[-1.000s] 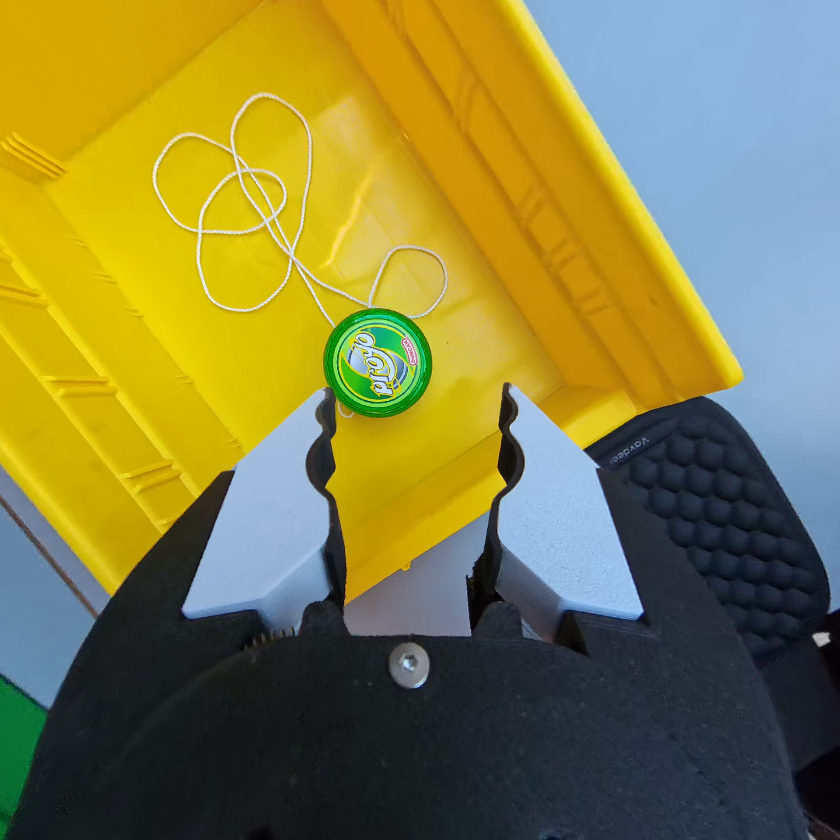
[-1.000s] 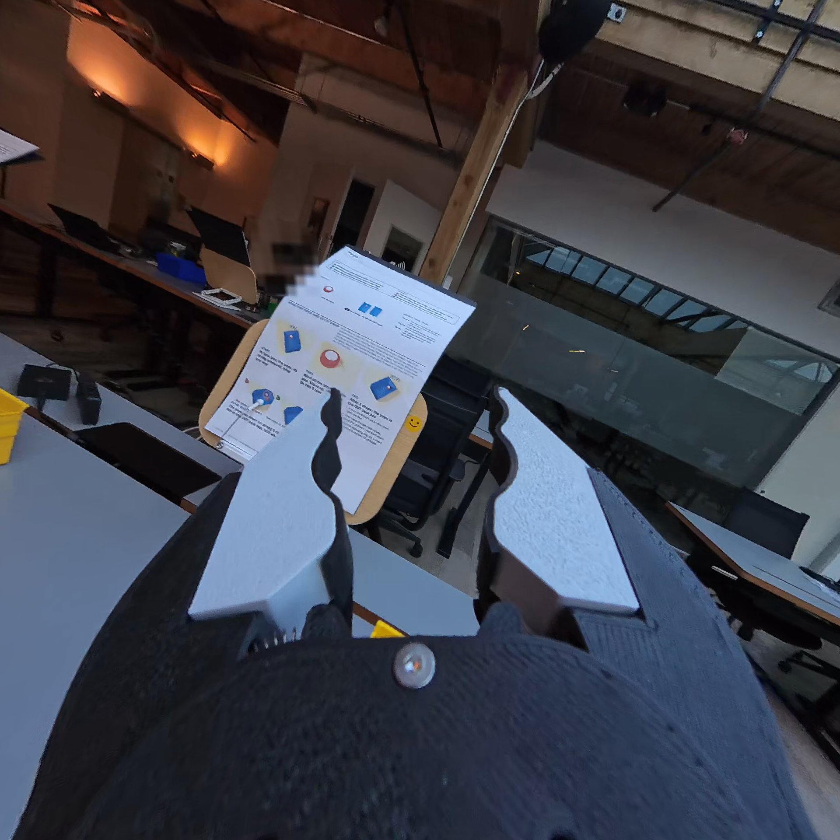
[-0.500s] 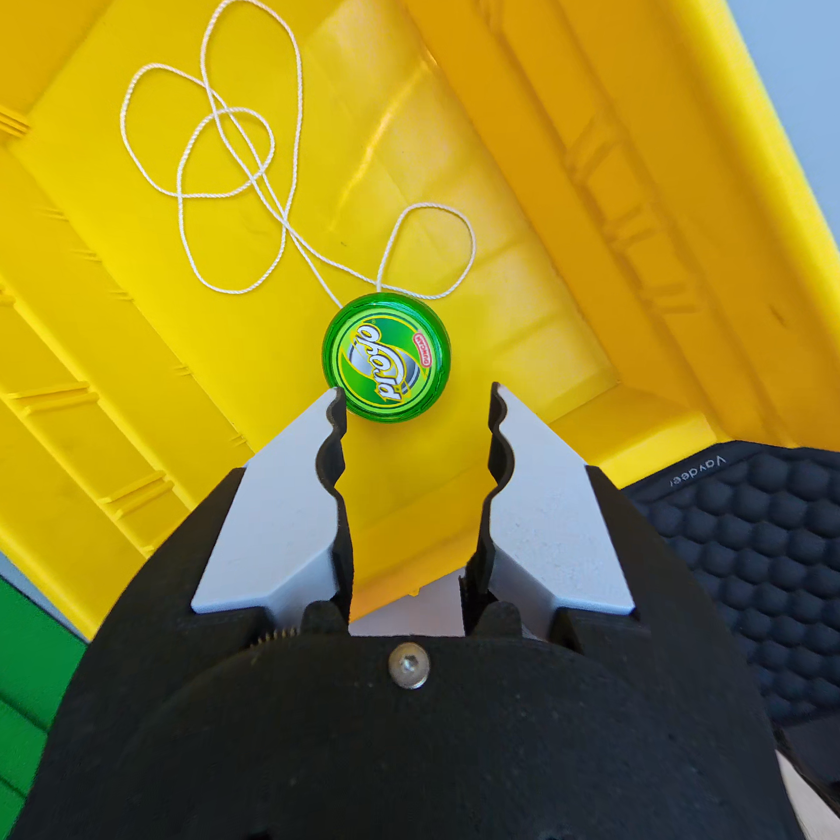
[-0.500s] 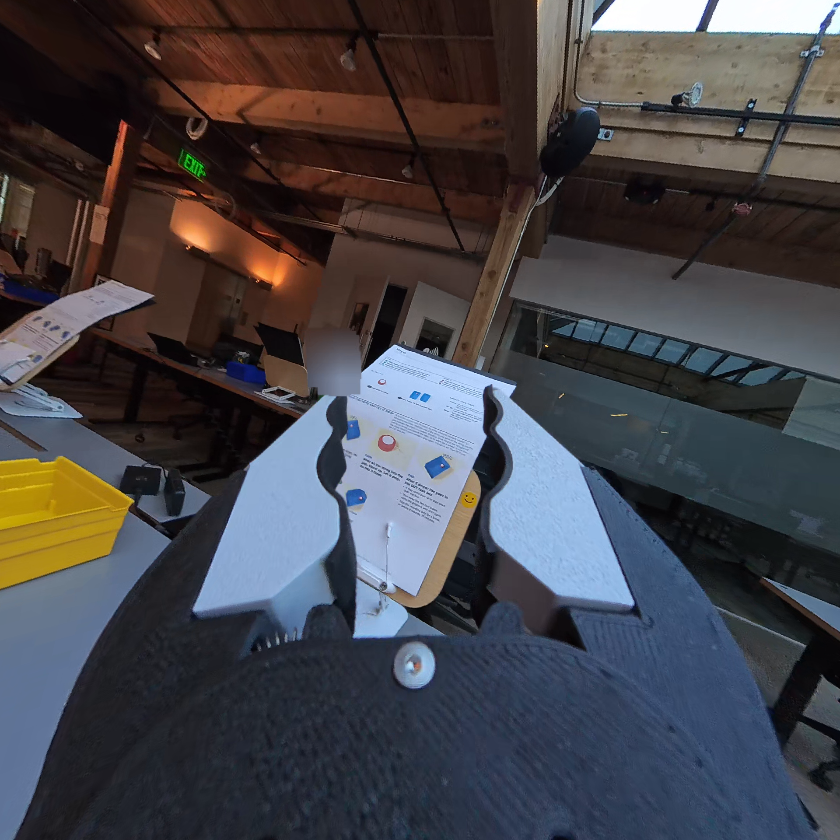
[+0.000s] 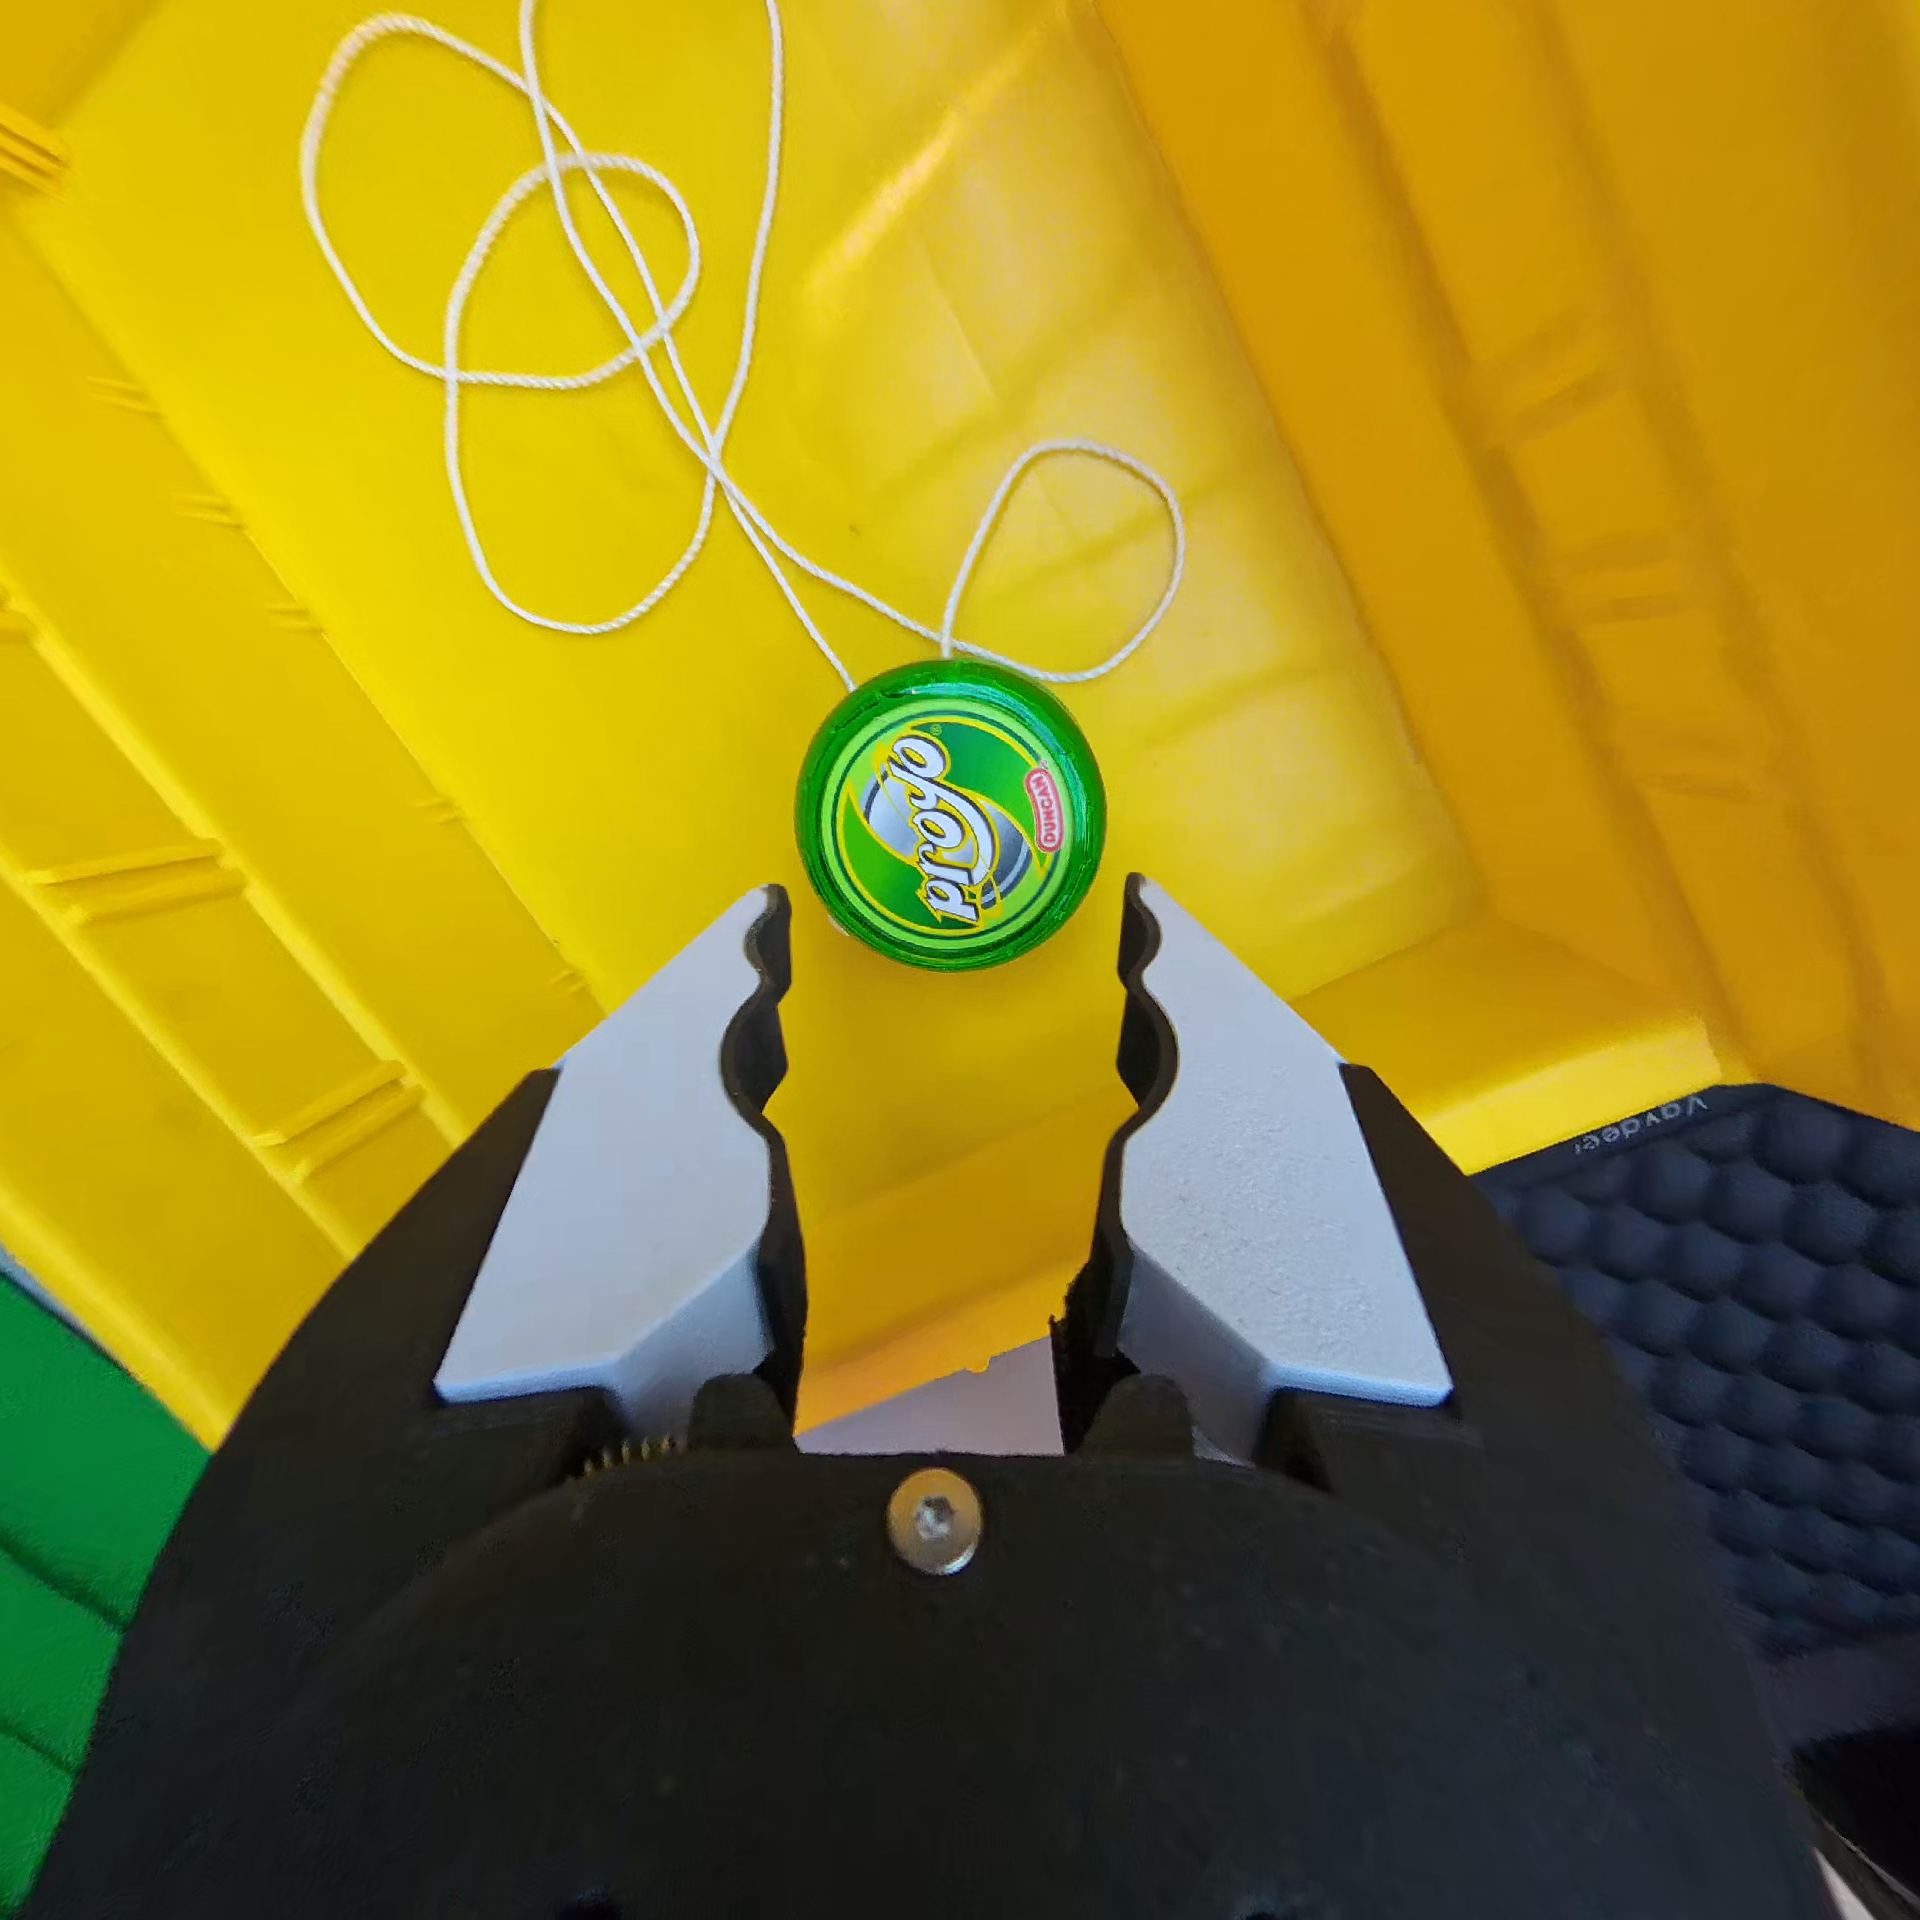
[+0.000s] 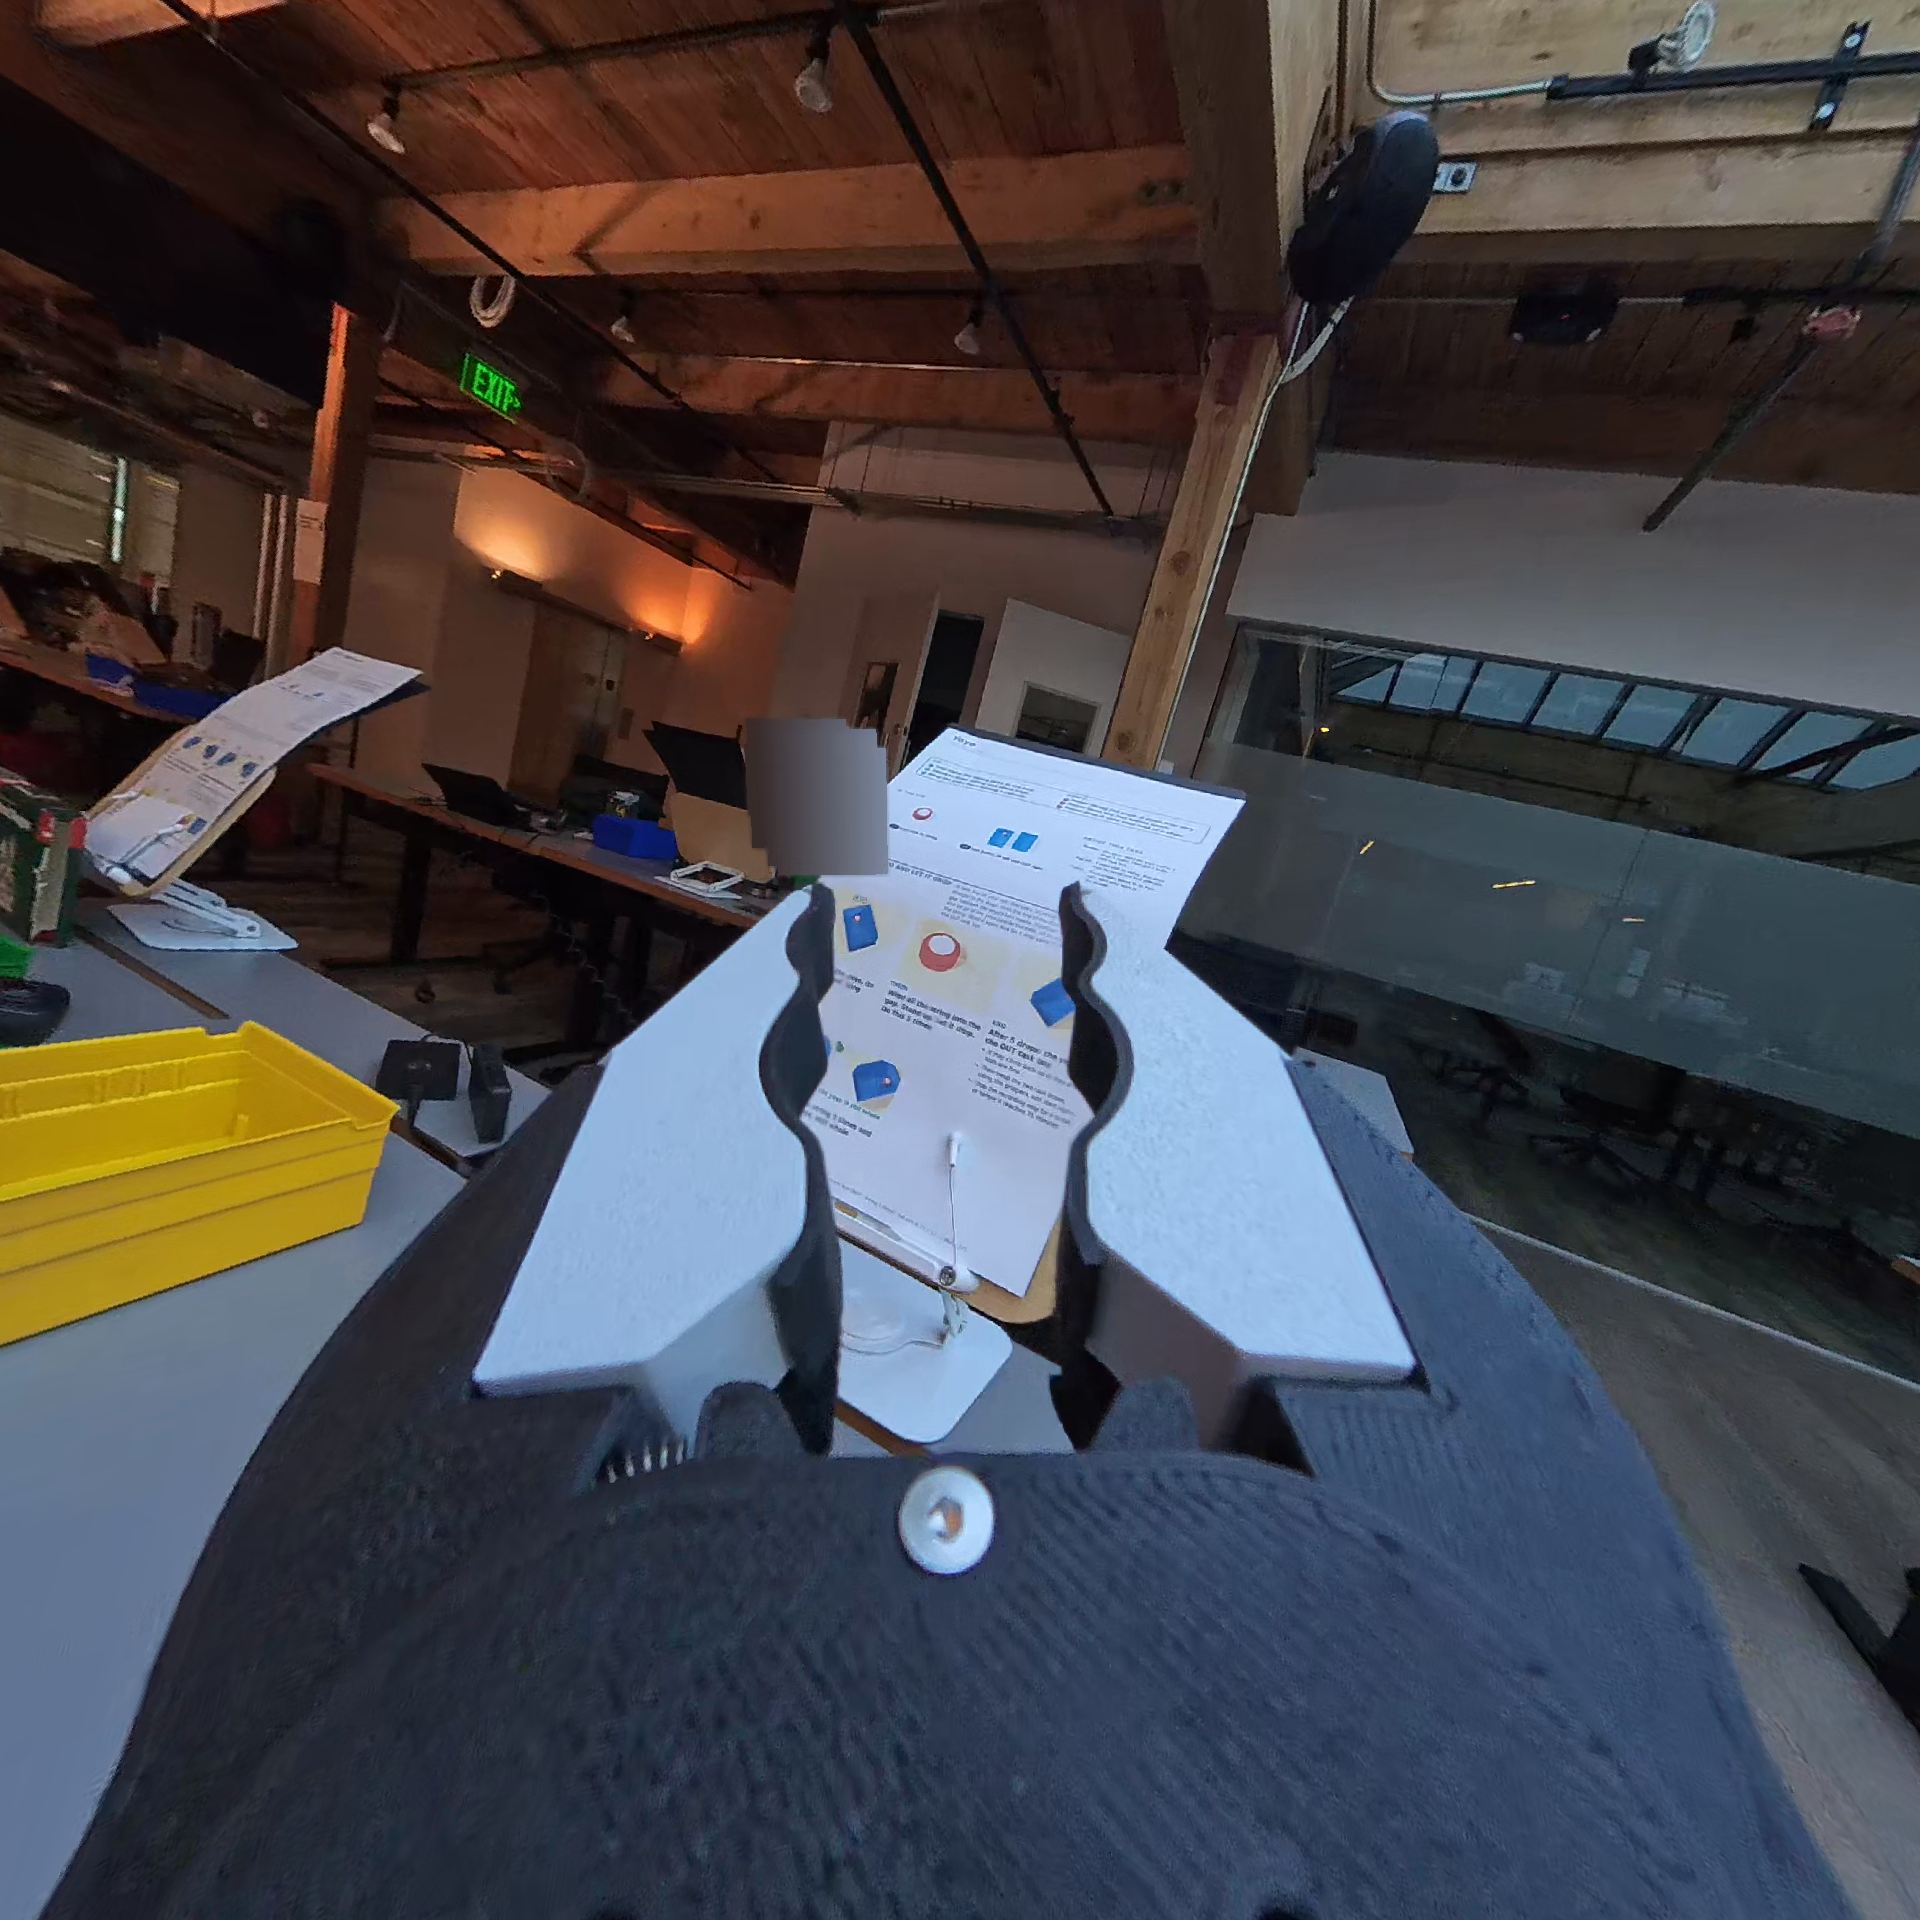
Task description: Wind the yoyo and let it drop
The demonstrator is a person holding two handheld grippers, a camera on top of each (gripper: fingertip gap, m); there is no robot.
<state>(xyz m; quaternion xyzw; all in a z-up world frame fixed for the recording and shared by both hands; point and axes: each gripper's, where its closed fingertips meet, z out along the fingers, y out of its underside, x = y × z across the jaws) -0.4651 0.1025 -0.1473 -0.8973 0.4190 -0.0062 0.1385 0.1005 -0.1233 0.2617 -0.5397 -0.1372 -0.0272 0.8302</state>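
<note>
A green yoyo (image 5: 949,816) lies flat on the floor of a yellow bin (image 5: 1039,312). Its white string (image 5: 582,312) lies unwound in loose loops behind it. My left gripper (image 5: 954,902) is open and empty, its fingertips just short of the yoyo and to either side of it. My right gripper (image 6: 940,902) is open and empty, held up in the air and pointing across the room; the yoyo does not show in the right wrist view.
A black padded cushion (image 5: 1745,1351) lies right of the bin and something green (image 5: 62,1507) at the lower left. In the right wrist view the yellow bin (image 6: 177,1153) sits on a grey table (image 6: 156,1455). A clipboard stand with a printed sheet (image 6: 997,1039) is ahead. Across from one pair of fingers to the other is roughly 75 cm.
My left gripper has moved down and in toward the yoyo, which now lies centred just ahead of the fingertips. My right gripper has swung left, bringing the yellow bin into view.
</note>
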